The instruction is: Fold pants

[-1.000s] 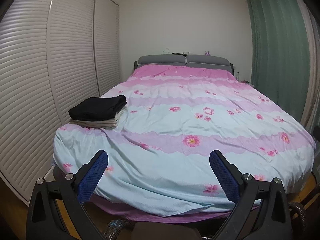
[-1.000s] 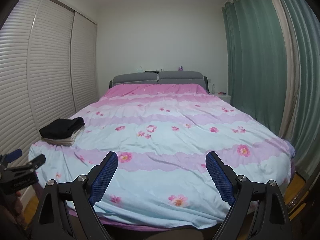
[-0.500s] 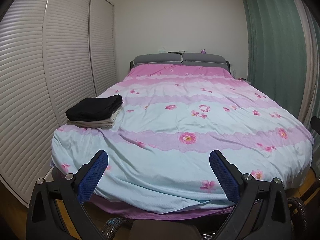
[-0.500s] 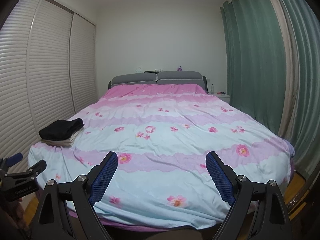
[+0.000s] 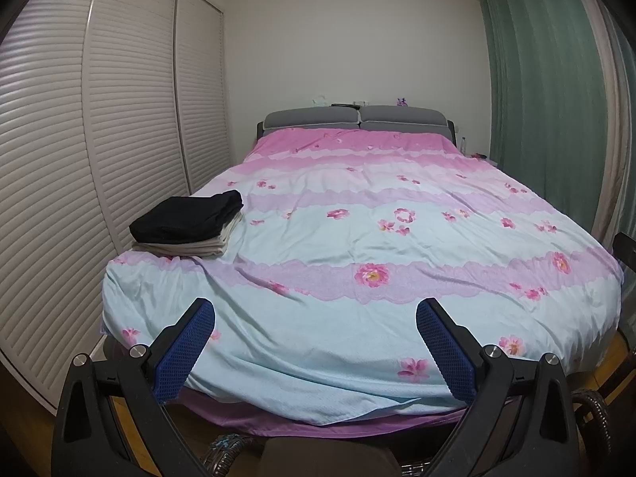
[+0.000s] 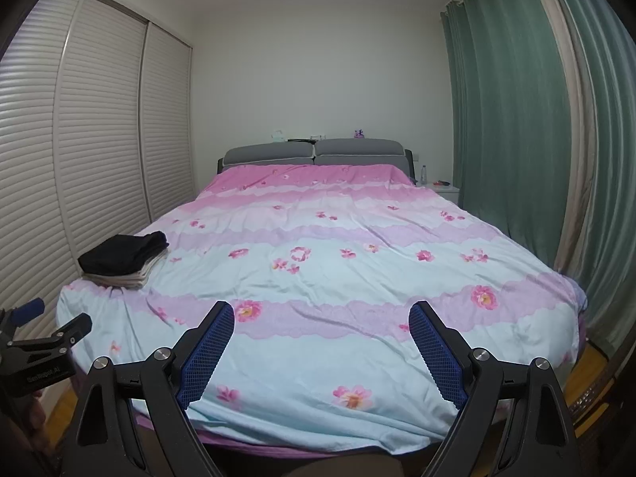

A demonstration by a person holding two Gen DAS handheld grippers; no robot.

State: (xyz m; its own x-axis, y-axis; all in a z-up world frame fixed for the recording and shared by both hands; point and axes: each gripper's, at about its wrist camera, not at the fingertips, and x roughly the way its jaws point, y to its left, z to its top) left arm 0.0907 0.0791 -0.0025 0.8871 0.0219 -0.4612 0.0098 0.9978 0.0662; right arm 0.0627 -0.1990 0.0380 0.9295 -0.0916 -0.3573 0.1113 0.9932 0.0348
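Left wrist view has the left gripper (image 5: 316, 342) hanging at the near end of the bed (image 5: 357, 246), jaws spread wide with nothing between them. The right gripper (image 6: 322, 342) is the same: wide apart and empty. The only clothes showing are 1 folded stack, black pants (image 5: 190, 216) on top of beige folded clothes (image 5: 194, 245), at the bed's near left corner against the louvered wardrobe (image 5: 79, 159). The stack's long side runs roughly near-to-far. It's ahead and to the left of both tools, so I'd say the left one is closer.
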